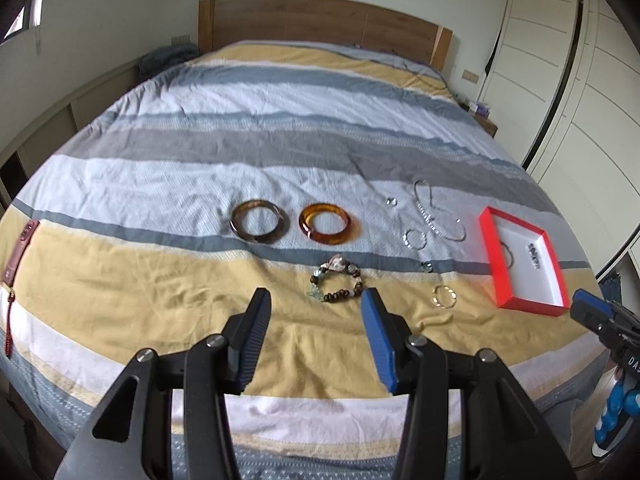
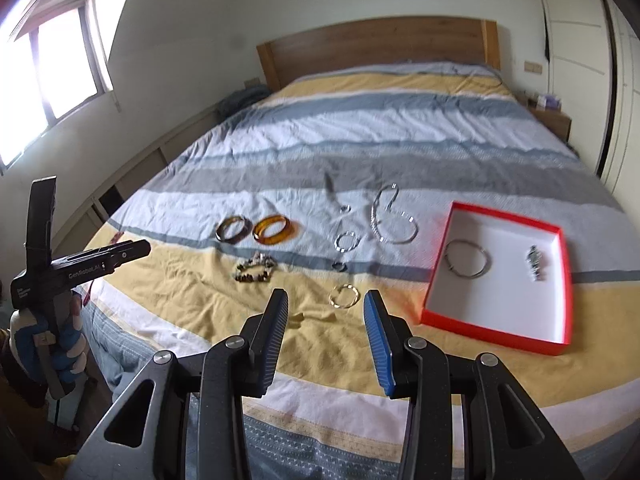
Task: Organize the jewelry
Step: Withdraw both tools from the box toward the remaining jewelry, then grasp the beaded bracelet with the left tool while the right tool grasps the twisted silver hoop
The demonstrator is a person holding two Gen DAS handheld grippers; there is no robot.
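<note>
Both grippers hang over the near edge of the bed (image 1: 160, 184), jaws spread wide, nothing between them.

From the left gripper (image 1: 316, 300): far off to its left a dark red strip (image 1: 18, 252) lies at the bed's edge. Ahead and a little left sits the brown bangle (image 1: 259, 221), just beside it the amber bangle (image 1: 329, 224), the two apart. Straight ahead, just past the fingertips, lies the bead bracelet (image 1: 337, 278). Ahead to the right are a small silver ring (image 1: 416, 239) and, beyond it, a silver chain (image 1: 438, 216). Nearer, right of the blue finger, lies the gold ring (image 1: 443, 296). Farthest right is the red box (image 1: 490, 256), open, white inside.

From the right gripper (image 2: 326, 300): the gold ring (image 2: 344, 296) lies just ahead between the fingertips. Ahead to the left are the bead bracelet (image 2: 256, 268) and both bangles. Right of the blue finger, the red box (image 2: 496, 332) holds a silver bangle (image 2: 467, 258) and a small silver piece (image 2: 534, 262), well apart. The left gripper shows at far left, held in a gloved hand (image 2: 60, 344).
</note>
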